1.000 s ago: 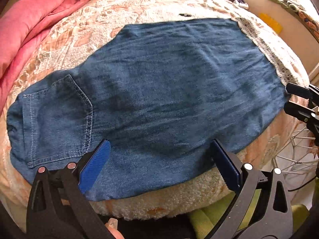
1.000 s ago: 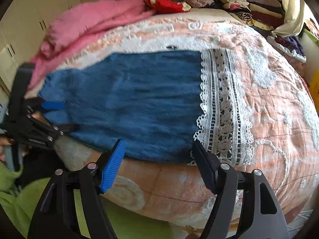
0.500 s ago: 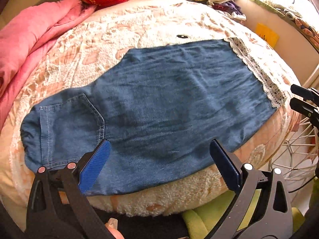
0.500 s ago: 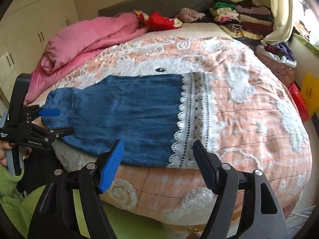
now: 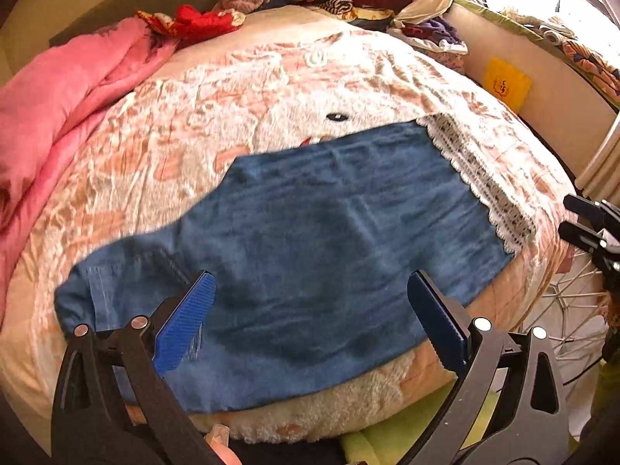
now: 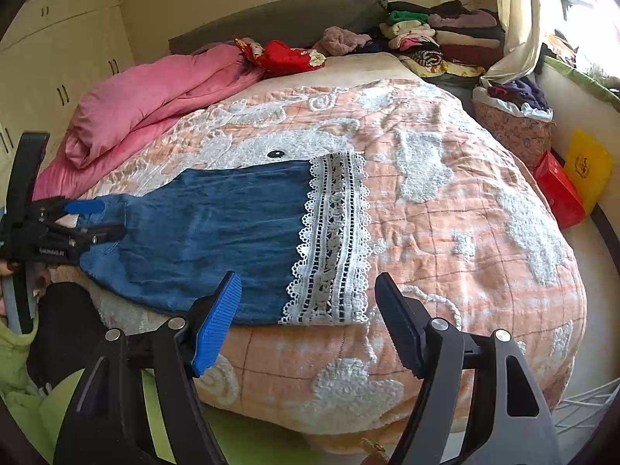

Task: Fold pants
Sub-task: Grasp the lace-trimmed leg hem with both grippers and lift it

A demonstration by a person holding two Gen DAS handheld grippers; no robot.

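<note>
Folded lengthwise so the legs stack, the denim pants (image 5: 317,255) lie flat near the quilted bedspread's (image 6: 465,201) front edge, lace hem (image 6: 333,240) toward three o'clock, while the left gripper (image 5: 310,317) and right gripper (image 6: 306,321) hover wide open and empty, likely poised for the crosswise fold.

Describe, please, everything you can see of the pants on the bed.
The pants are blue denim with a wide white lace hem and a stitched back pocket near the waist. They lie flat, legs stacked, along the near edge of the quilt, slightly wrinkled. Neither hand-held gripper grips them.
</note>
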